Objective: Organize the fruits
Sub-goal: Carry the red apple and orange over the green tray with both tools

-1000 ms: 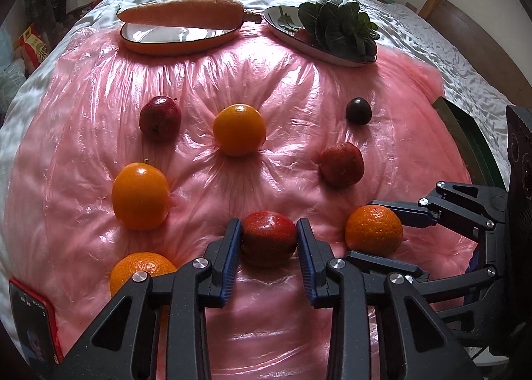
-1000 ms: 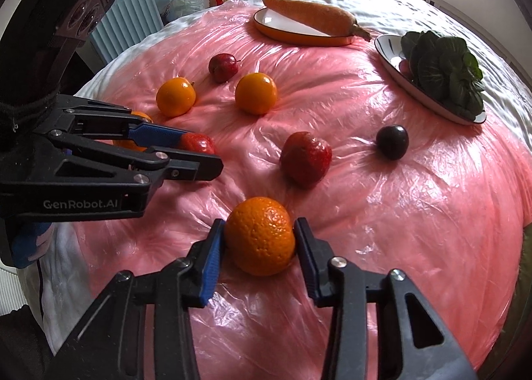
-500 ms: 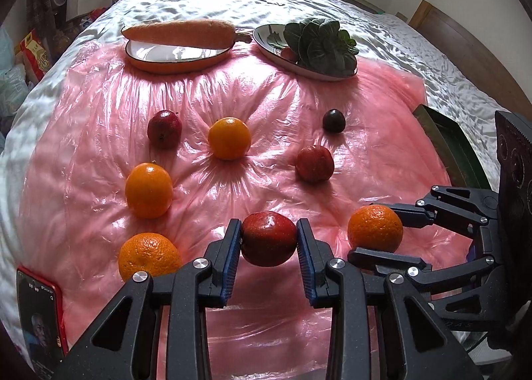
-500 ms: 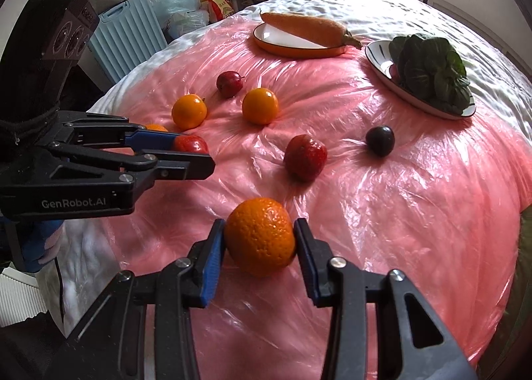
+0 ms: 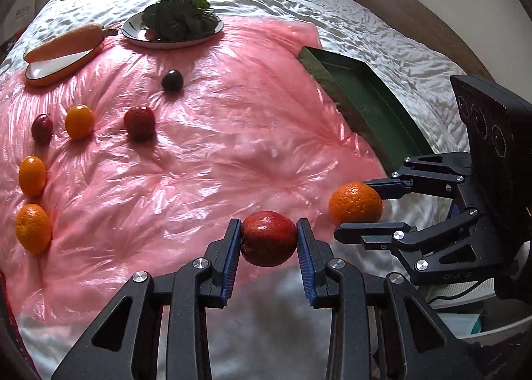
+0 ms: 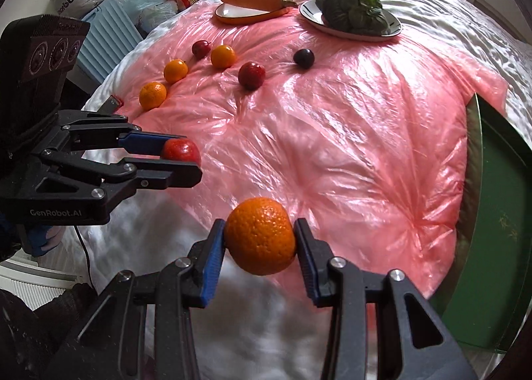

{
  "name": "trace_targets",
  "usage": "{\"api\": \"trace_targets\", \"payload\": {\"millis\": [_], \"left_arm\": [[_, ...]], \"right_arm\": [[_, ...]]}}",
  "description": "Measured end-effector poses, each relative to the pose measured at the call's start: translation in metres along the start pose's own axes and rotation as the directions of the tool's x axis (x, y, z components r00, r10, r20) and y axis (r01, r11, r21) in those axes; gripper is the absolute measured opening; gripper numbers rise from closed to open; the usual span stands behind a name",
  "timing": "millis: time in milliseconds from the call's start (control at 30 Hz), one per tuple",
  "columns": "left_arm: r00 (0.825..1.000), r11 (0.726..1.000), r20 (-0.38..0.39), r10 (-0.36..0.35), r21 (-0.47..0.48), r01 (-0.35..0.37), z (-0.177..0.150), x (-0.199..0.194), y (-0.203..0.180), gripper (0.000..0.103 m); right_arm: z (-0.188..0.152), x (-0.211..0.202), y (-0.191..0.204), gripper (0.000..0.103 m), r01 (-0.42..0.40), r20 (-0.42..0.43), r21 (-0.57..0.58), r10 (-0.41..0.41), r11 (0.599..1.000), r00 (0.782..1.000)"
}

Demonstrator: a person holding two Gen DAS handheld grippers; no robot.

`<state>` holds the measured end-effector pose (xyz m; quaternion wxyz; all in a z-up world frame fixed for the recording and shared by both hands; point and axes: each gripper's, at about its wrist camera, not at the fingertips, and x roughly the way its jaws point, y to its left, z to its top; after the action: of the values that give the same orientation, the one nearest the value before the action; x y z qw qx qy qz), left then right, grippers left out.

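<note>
Clamping a red apple [image 5: 268, 239], left gripper [image 5: 268, 247]; right gripper [image 6: 259, 243] an orange [image 6: 260, 235].

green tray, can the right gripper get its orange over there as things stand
Probably yes: the right gripper holds the orange clear of the sheet, and the green tray lies empty to its right, nothing between.

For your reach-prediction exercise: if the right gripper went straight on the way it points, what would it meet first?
Probably the pink plastic sheet: the right gripper, jaws shut on an orange, points at bare sheet. Depth is unclear.
</note>
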<state>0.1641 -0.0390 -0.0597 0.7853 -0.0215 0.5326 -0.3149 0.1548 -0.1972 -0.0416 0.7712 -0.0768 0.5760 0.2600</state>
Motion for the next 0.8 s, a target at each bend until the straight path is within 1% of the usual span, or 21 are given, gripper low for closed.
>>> {"api": "trace_targets", "payload": {"millis": [100,233,367,467,533,600,667,800], "left_arm": [[0.996,0.995,-0.037,-0.076,0.06,0.078,0.004,0.014,-0.039,0.028],[0.985,0.978,-0.065,-0.159,0.129,0.166,0.016,0.031,-0.088,0.028],[0.968,0.952,-0.096,-0.23,0.185,0.245,0.034,0.047,-0.131,0.028],[0.96,0.932,-0.102,-0.263,0.23,0.279,0.05,0.057,-0.16,0.028],[0.958,0.926,-0.098,-0.27,0.247,0.286,0.064,0.066,-0.175,0.028],[0.961,0.928,-0.085,-0.263,0.251,0.276,0.079,0.077,-0.182,0.028],[0.968,0.937,-0.065,-0.241,0.246,0.249,0.096,0.089,-0.186,0.028],[0.983,0.957,-0.027,-0.184,0.221,0.185,0.126,0.116,-0.18,0.028]], "right_arm": [[-0.024,-0.022,-0.025,0.046,0.058,-0.029,0.049,-0.057,0.997,0.998],[-0.051,-0.054,-0.062,0.046,0.146,-0.05,0.139,-0.14,0.98,0.989],[-0.075,-0.083,-0.1,0.046,0.236,-0.07,0.209,-0.227,0.949,0.972],[-0.087,-0.102,-0.129,0.046,0.293,-0.067,0.259,-0.286,0.92,0.956],[-0.089,-0.109,-0.148,0.046,0.32,-0.056,0.284,-0.318,0.904,0.946],[-0.086,-0.11,-0.167,0.046,0.332,-0.034,0.305,-0.338,0.893,0.941],[-0.078,-0.106,-0.186,0.046,0.337,-0.007,0.325,-0.354,0.884,0.935],[-0.059,-0.093,-0.224,0.046,0.315,0.06,0.371,-0.36,0.874,0.931]]}}
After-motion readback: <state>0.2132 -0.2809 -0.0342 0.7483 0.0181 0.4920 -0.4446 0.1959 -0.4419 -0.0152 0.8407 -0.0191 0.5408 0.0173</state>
